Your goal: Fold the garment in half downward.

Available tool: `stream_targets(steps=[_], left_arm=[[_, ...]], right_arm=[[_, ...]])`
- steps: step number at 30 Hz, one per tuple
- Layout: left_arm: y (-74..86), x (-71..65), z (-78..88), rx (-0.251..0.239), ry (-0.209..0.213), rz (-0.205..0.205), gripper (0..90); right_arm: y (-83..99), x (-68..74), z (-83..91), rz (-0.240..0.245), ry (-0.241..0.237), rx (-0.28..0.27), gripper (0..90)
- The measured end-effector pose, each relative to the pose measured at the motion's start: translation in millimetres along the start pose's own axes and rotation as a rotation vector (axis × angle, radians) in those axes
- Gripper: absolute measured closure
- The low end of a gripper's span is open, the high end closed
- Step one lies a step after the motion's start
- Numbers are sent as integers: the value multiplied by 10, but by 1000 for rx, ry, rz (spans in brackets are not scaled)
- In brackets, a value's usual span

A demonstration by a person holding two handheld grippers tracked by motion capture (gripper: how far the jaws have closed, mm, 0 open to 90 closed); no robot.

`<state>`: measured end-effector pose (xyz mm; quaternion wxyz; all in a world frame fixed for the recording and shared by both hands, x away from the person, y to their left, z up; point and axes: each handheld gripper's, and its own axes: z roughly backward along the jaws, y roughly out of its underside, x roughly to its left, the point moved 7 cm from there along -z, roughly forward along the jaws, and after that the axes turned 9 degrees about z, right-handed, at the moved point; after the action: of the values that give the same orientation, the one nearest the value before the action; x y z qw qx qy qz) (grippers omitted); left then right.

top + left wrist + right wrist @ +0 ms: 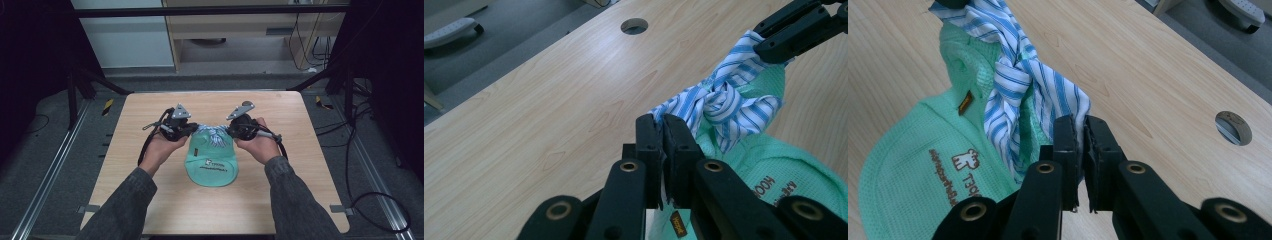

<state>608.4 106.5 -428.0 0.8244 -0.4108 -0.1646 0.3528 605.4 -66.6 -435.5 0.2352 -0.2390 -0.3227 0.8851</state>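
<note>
Striped cloth (pixel 214 136) knotted on green garment (pixel 212 167), wooden table (pixel 150 200).

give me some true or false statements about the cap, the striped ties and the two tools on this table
1. The left tool is shut on the striped tie. True.
2. The right tool hangs open above the table. False: it is shut on the tie's other end.
3. The striped ties are knotted together. True.
4. The green cap is red. False: it is mint green with printed lettering.
5. The cap lies on a wooden table. True.
6. The table has no hole. False: a round hole shows in it.
</note>
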Motion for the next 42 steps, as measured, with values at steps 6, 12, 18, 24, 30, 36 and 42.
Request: stream_targets(steps=[6, 12, 18, 24, 30, 36, 42], left_arm=[[54, -55, 24, -3, 1, -6, 867], [174, -106, 31, 7, 8, -11, 865], [239, -153, 16, 12, 6, -19, 866], [279, -179, 14, 11, 12, -16, 866], [321, -182, 48, 10, 17, -12, 865], [421, -204, 75, 10, 28, -8, 865], [468, -239, 95, 8, 33, -3, 862]], right_arm=[[51, 68, 40, 5, 8, -11, 847], [128, 183, 52, 21, 1, -21, 846], [206, 245, 14, 30, -4, -11, 846], [248, 271, 11, 32, -9, -10, 846], [262, 325, 19, 30, -23, -16, 845], [300, 426, 42, 40, -34, -27, 843], [344, 491, 23, 54, -45, -20, 843]])
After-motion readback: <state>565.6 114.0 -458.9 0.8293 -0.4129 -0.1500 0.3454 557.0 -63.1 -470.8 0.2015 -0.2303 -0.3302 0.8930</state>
